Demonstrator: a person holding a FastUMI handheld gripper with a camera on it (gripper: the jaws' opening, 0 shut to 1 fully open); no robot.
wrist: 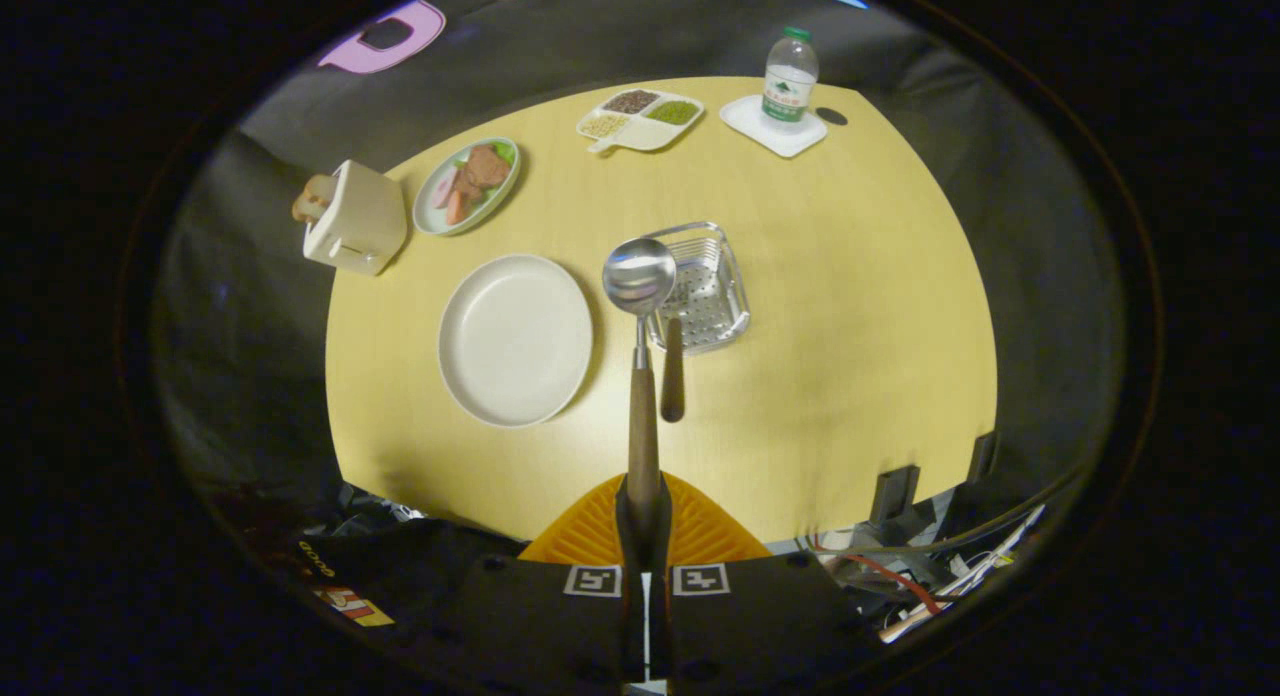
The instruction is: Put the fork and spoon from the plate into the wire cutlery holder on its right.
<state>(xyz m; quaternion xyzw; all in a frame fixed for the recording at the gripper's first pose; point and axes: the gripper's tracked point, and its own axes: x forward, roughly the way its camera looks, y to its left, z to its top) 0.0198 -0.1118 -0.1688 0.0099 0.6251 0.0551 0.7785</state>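
The plate [515, 338] on the counter [850, 306] lies bare. The spoon [640, 306], high over the holder [700, 286] on the plate's right, could miss or tip out, since the fork [673, 371] already overhangs its rim. The claw [645, 521] is clenched on the spoon's handle.

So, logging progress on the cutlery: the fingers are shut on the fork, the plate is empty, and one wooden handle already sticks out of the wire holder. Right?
One slip: it is the spoon, not a fork, that the fingers are shut on, as the gripper view shows. The plate is empty, and a wooden handle does stick out of the wire holder.
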